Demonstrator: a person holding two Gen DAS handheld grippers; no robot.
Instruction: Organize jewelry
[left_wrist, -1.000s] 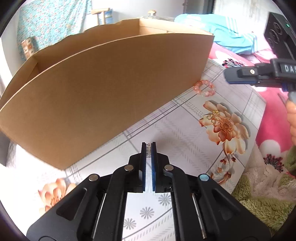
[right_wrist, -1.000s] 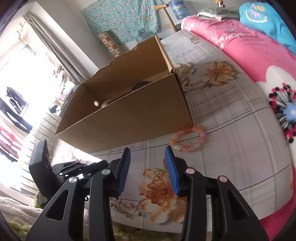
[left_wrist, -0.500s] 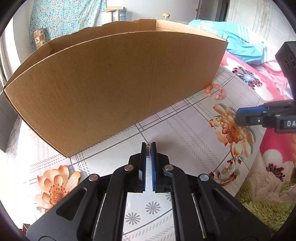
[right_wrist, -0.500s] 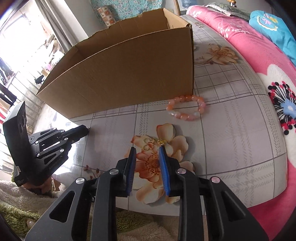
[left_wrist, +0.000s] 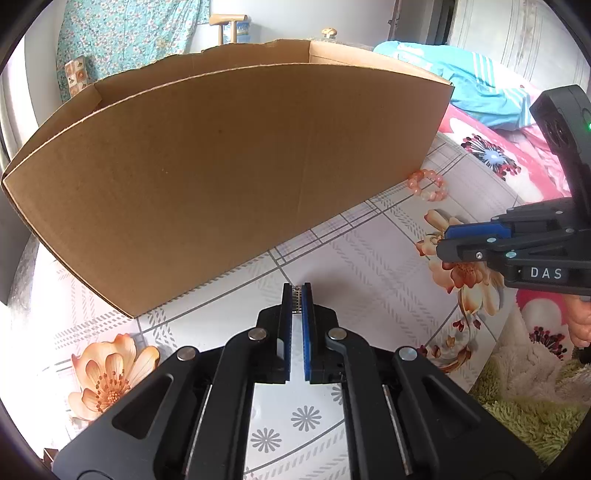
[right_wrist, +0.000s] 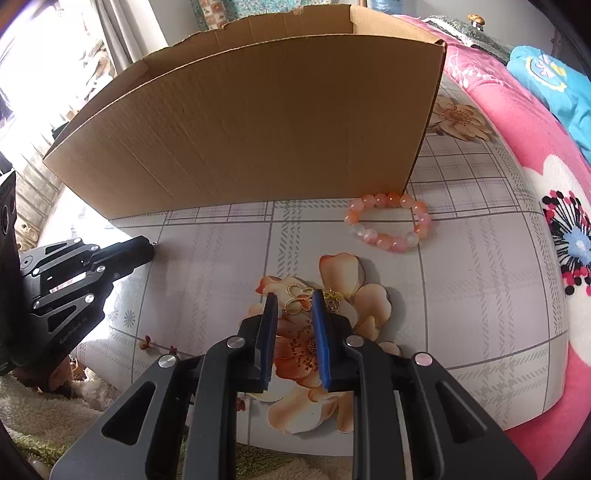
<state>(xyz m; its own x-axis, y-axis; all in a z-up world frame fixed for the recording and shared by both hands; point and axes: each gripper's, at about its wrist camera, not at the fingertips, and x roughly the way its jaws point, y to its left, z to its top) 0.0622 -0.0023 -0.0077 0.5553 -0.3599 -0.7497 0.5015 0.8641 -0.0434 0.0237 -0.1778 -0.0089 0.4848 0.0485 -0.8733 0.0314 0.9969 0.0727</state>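
Over the floral tablecloth (right_wrist: 229, 258), the down-tilted right gripper (right_wrist: 294, 306) closes its jaws around a gold ornament (right_wrist: 298, 301).

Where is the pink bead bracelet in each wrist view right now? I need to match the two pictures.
Left wrist view: the pink bead bracelet lies right of centre, on the tablecloth by the cardboard box's lower right corner.
Right wrist view: the bracelet lies above centre and to the right, just below that same box corner.
Shared landmark: the box's right front corner.

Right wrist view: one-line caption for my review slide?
Right gripper closing around a gold openwork brooch on the floral tablecloth, pink beaded bracelet beside the cardboard box.
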